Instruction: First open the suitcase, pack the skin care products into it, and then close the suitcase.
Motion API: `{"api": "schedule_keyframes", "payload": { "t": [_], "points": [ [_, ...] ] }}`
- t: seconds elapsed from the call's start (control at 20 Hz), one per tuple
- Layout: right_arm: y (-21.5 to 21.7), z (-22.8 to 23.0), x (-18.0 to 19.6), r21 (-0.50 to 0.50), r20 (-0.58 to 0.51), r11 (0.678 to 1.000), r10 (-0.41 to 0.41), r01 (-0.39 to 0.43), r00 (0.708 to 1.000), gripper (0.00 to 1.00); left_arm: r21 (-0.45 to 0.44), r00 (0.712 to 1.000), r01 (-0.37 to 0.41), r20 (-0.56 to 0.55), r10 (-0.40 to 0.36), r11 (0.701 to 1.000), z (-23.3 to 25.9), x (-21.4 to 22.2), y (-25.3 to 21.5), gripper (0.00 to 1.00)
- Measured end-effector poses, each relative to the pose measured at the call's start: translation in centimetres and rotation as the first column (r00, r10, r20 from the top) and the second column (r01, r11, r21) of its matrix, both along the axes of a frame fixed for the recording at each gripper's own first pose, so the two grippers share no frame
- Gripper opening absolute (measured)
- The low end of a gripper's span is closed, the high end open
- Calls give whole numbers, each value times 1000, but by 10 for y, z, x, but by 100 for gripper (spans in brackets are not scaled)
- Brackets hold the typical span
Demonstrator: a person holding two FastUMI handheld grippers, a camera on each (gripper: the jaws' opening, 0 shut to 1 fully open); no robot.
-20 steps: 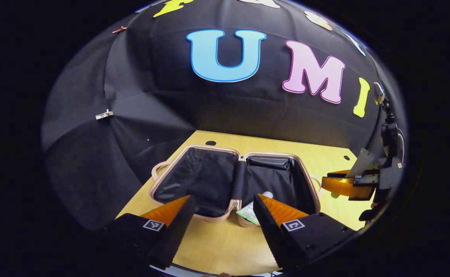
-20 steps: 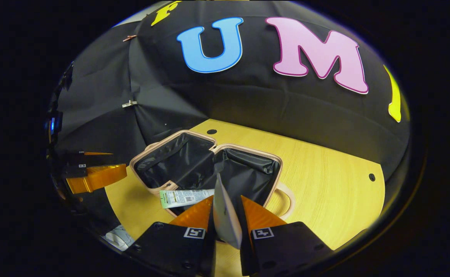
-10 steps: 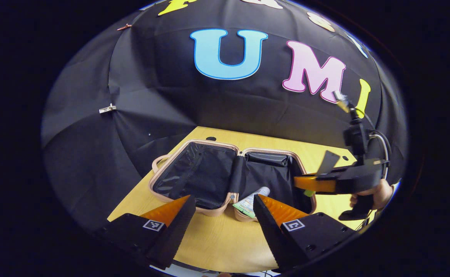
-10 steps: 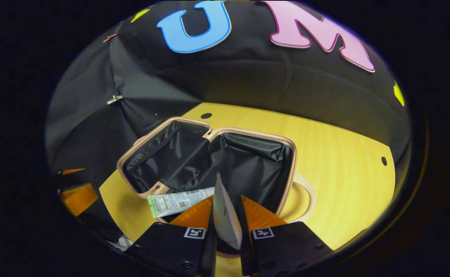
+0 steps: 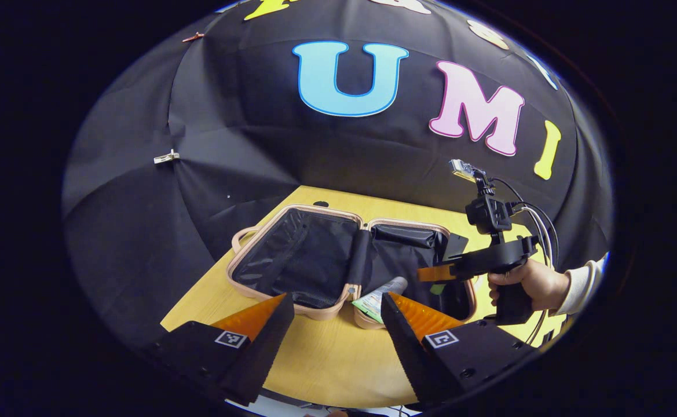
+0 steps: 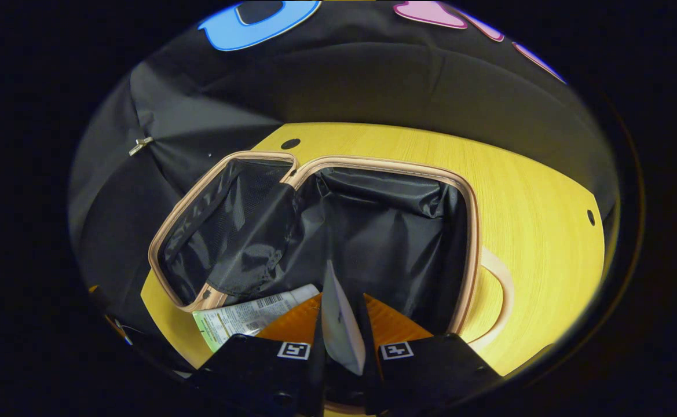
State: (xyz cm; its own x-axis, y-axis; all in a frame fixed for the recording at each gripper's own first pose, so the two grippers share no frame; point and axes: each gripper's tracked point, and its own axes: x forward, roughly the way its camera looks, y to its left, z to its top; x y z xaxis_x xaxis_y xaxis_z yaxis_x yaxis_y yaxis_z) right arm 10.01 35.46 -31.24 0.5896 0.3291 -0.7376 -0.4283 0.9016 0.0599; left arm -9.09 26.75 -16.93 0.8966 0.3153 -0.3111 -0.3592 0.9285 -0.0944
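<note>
Right gripper pinches a thin pale sachet over the open suitcase, right half, near its front rim. Left gripper spread, idle over the table's front edge. Advice: lower past the rim before release; tube already overhangs.

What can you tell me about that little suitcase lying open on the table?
The small suitcase with pale pink rim lies fully open and flat on the yellow wooden table, its two halves joined by a central hinge strip. Both are lined with crinkly black fabric. A pink loop handle sticks out at each outer side. A white and green tube leans over the right half's near rim.
</note>
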Motion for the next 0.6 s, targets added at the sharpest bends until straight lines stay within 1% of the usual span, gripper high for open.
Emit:
{"api": "schedule_keyframes", "payload": {
  "t": [0.1, 0.15, 0.2, 0.25, 0.3, 0.35, 0.45, 0.5, 0.55, 0.6],
  "points": [
    [-2, -6, -2, -10, -23, 1000, -11, 11, 1000, 29, -7, 1000, -6, -4, 6, 1000, -1, -1, -1, 96],
    [-5, -8, -2, -18, -33, 1000, -19, 18, 999, 20, -12, 1000, -7, -4, 6, 1000, -2, -2, -1, 96],
    [-8, -9, -2, -26, -39, 999, -28, 27, 999, 20, -14, 1000, -6, -5, 6, 1000, -2, -2, -1, 96],
    [-10, -10, -1, -32, -47, 999, -40, 39, 998, 23, -12, 1000, -6, -6, 6, 1000, -4, -2, 0, 96],
    [-11, -10, -1, -34, -47, 998, -52, 51, 998, 31, -10, 1000, -6, -10, 6, 1000, -6, -3, -1, 95],
    [-10, -9, 2, -27, -41, 998, -57, 56, 998, 24, -9, 1000, -3, -13, 3, 1000, -9, -3, -1, 96],
    [-8, 3, 3, -17, -3, 998, -57, 57, 998, 36, -11, 1000, -2, -16, 2, 1000, -12, -4, -1, 95],
    [-7, 10, 2, -17, 13, 998, -55, 55, 998, 65, -14, 1000, -3, -17, 3, 1000, -13, -5, -2, 96],
    [-7, 15, 1, -14, 25, 999, -50, 50, 998, 51, -18, 1000, -5, -14, 5, 1000, -14, -6, -2, 95],
    [-8, 19, -2, -12, 33, 999, -47, 47, 998, 64, -24, 1000, -7, -11, 7, 1000, -14, -6, -2, 95]
  ]
}}
